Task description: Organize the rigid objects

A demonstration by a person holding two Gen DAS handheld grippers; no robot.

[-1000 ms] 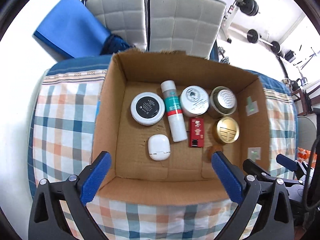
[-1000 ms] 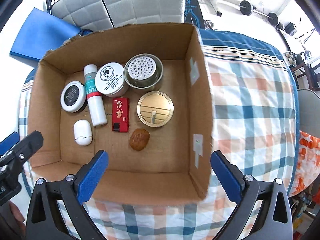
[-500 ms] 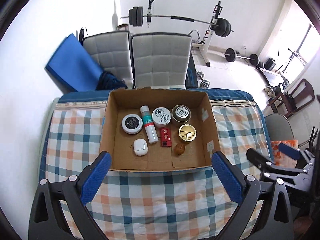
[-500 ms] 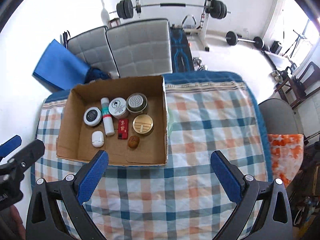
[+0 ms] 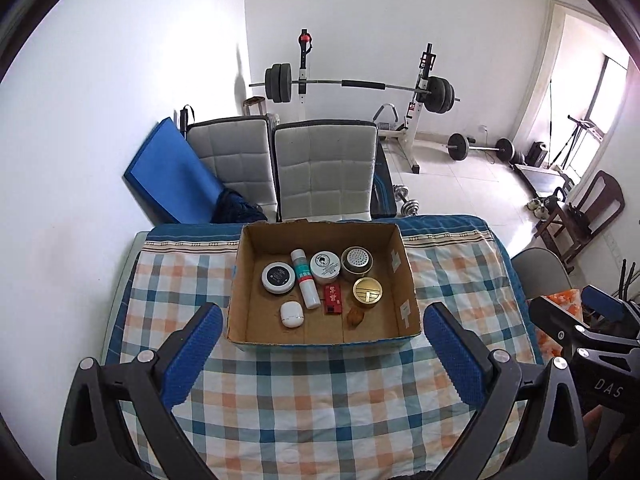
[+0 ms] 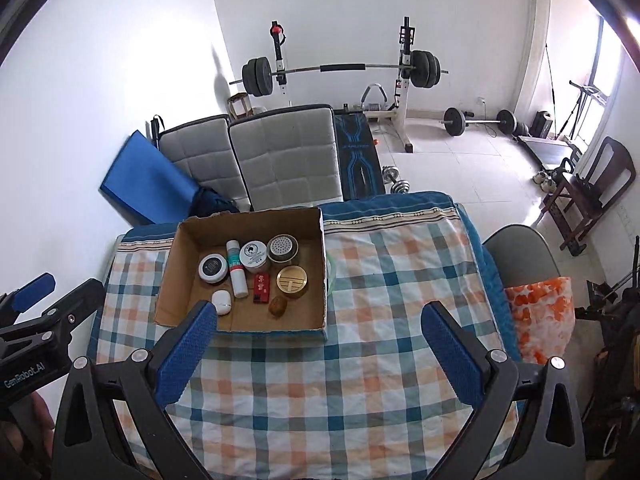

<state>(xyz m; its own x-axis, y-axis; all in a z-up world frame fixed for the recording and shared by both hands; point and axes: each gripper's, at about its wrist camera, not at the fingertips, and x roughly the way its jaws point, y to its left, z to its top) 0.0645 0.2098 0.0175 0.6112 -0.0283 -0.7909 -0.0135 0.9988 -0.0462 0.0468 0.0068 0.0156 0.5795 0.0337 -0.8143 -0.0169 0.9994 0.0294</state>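
"DAS" on right gripper (image 5: 600, 344), "GenRobot.AI" on left gripper (image 6: 36, 336)

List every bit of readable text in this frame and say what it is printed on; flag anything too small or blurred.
"DAS" – white letters on the body of the right gripper, seen from the left wrist view.
"GenRobot.AI" – white letters on the body of the left gripper, seen from the right wrist view.
Lid of the white jar, black-topped jar, tube and red box in the cardboard box: printing present, too small to read.
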